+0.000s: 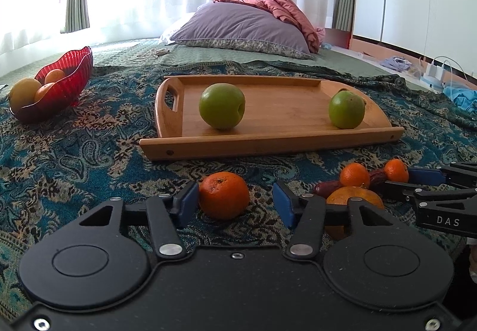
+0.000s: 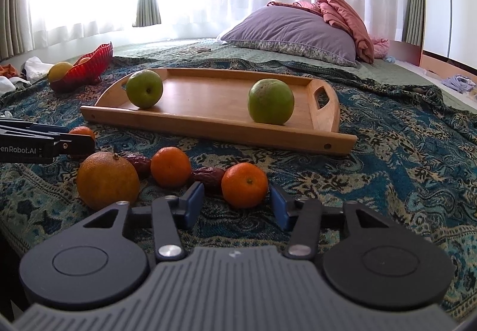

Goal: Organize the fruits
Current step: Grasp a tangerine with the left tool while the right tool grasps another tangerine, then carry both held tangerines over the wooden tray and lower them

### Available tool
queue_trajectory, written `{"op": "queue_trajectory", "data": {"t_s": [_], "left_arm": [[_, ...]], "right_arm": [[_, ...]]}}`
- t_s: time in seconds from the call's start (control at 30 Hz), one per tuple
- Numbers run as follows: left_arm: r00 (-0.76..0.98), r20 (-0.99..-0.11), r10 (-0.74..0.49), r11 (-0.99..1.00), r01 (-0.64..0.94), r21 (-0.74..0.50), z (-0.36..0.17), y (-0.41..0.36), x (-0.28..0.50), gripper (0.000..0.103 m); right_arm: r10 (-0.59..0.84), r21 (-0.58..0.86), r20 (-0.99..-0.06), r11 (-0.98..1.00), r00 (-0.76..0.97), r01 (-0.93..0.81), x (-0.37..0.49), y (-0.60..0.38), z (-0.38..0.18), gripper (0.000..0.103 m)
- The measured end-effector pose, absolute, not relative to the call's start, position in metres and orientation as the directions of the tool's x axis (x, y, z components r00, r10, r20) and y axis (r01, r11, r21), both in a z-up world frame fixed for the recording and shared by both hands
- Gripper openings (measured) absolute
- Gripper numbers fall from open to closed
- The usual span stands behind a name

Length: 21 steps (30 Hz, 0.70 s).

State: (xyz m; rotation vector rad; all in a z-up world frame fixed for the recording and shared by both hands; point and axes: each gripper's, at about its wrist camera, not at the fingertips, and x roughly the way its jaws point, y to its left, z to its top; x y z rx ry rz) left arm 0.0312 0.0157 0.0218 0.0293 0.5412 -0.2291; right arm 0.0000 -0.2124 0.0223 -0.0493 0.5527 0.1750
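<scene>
An orange (image 1: 223, 195) lies on the patterned bedspread between the blue pads of my left gripper (image 1: 235, 196). The left pad is at its skin and a gap shows on the right, so the gripper is open. A small mandarin (image 2: 244, 185) sits between the pads of my right gripper (image 2: 237, 193), close to the right pad and clear of the left one; this gripper is open too. Beside it lie another mandarin (image 2: 170, 167), a large orange (image 2: 107, 179) and dark dates (image 2: 208, 176). Two green apples (image 1: 222, 106) (image 1: 346, 109) rest on the wooden tray (image 1: 268, 143).
A red glass bowl (image 1: 76, 74) with orange and yellow fruit stands at the far left. A purple pillow (image 1: 238, 24) and pink bedding lie behind the tray. Chargers and cables (image 1: 435, 68) are at the right edge of the bed. The right gripper's fingers (image 1: 423, 179) reach in from the right.
</scene>
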Motion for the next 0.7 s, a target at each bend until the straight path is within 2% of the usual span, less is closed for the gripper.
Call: {"op": "queue_trajectory", "data": {"t_s": [0.1,0.17,0.33,0.5,0.7], "left_arm": [[0.838,-0.508,-0.198,0.976,0.218,-0.02,0.0227,0.0153,0.0299,0.043],[0.842,-0.503,-0.194,0.978,0.209,-0.027,0.0237,0.0172,0.0297,0.034],[0.861,-0.478,-0.174,0.984,0.174,-0.045,0.0285,0.0235,0.0286,0.02],[0.864,-0.476,-0.167,0.985,0.169,-0.039,0.0311,0.0232,0.0305,0.019],[0.866,-0.473,-0.165,0.983,0.184,-0.006,0.0236,0.0162,0.027,0.025]], "right_arm": [[0.147,-0.003,-0.524,0.985,0.839,-0.175,-0.0002,-0.2115,0.0221,0.052],[0.144,-0.004,-0.523,0.985,0.84,-0.172,-0.0004,-0.2116,0.0222,0.05],[0.129,-0.004,-0.524,0.988,0.842,-0.154,-0.0007,-0.215,0.0255,0.038],[0.121,0.001,-0.511,0.99,0.851,-0.14,-0.0024,-0.2182,0.0285,0.038],[0.114,0.002,-0.501,0.991,0.858,-0.131,-0.0044,-0.219,0.0316,0.038]]}}
